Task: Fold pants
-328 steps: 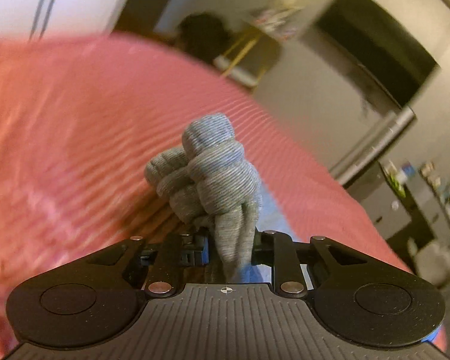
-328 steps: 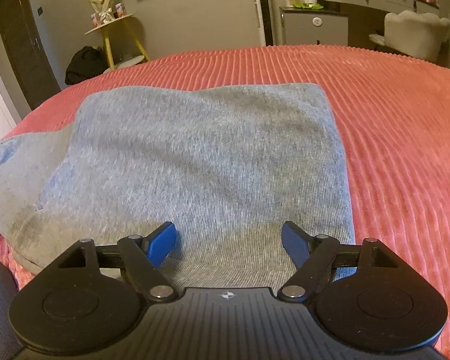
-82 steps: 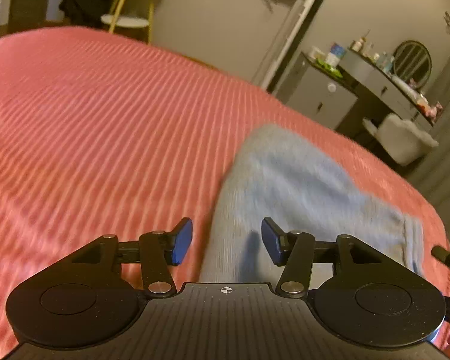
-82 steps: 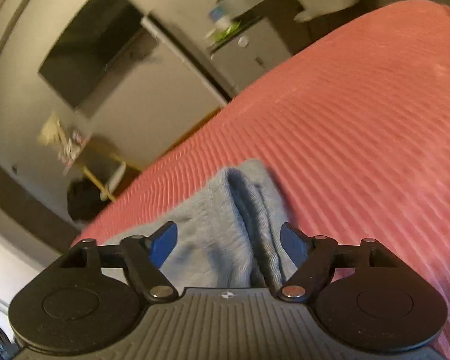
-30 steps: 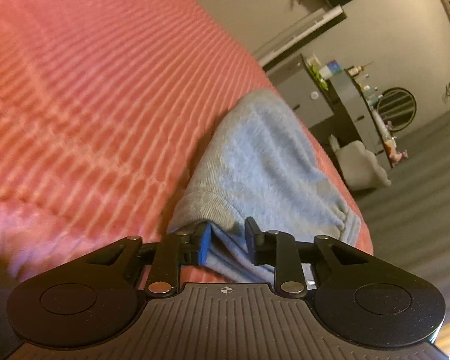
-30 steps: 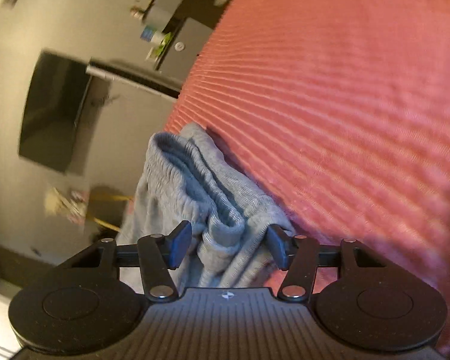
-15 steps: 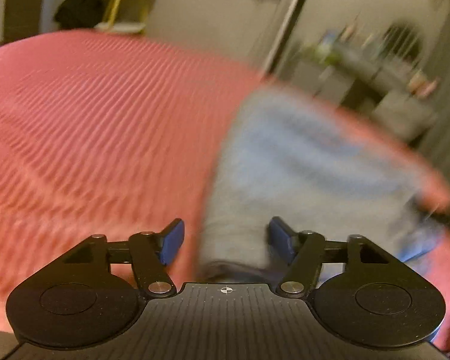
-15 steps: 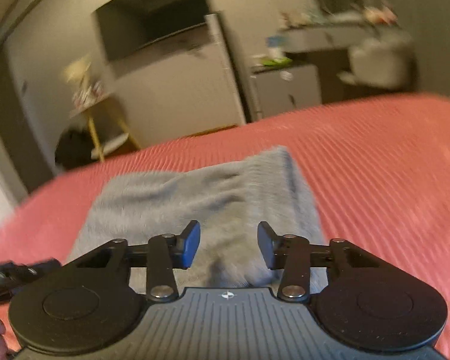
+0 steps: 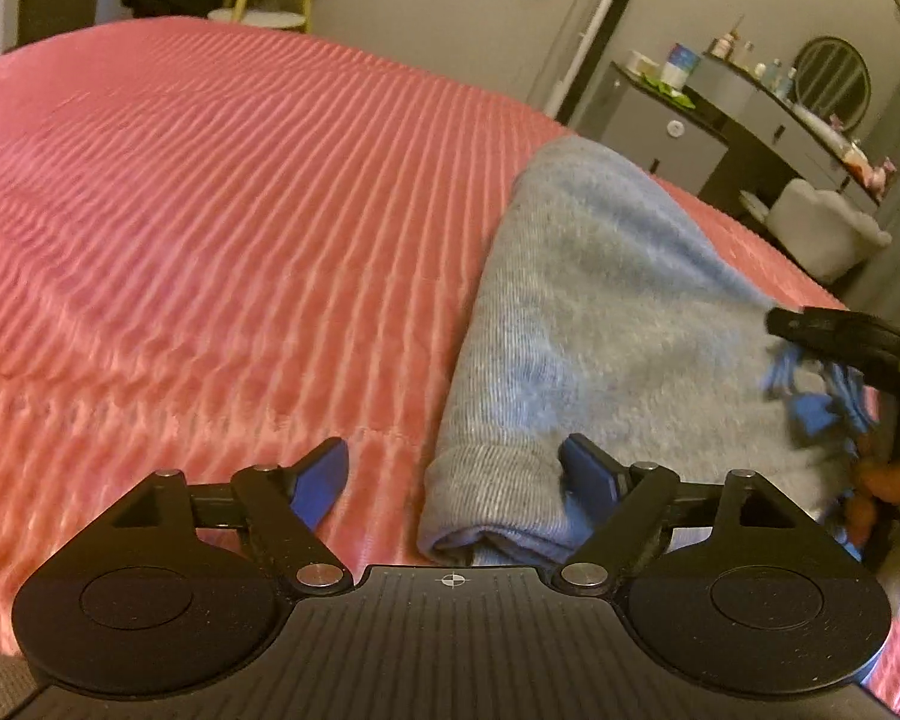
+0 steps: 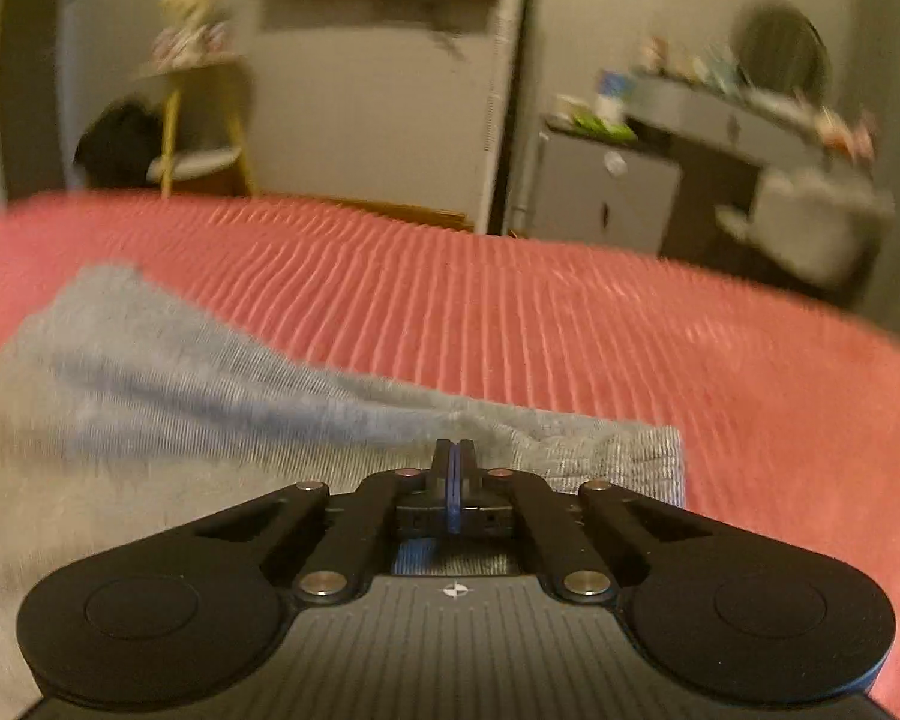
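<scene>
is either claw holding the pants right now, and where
Left claw is open and holds nothing. Right claw is shut over the pants; a pinch cannot be told.

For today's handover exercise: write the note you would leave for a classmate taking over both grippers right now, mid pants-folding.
Left gripper: open, jaws wide, straddling the near cuffed corner of the grey pants, holding nothing.
Right gripper: jaws shut at the pants' ribbed edge; the blur hides whether cloth is pinched.
Pants: a folded, layered bundle on the red bedspread.
Done: at least one fold, judging by the doubled layers.
Left: probably a last fold or smoothing; check the right gripper's hold first.
</scene>
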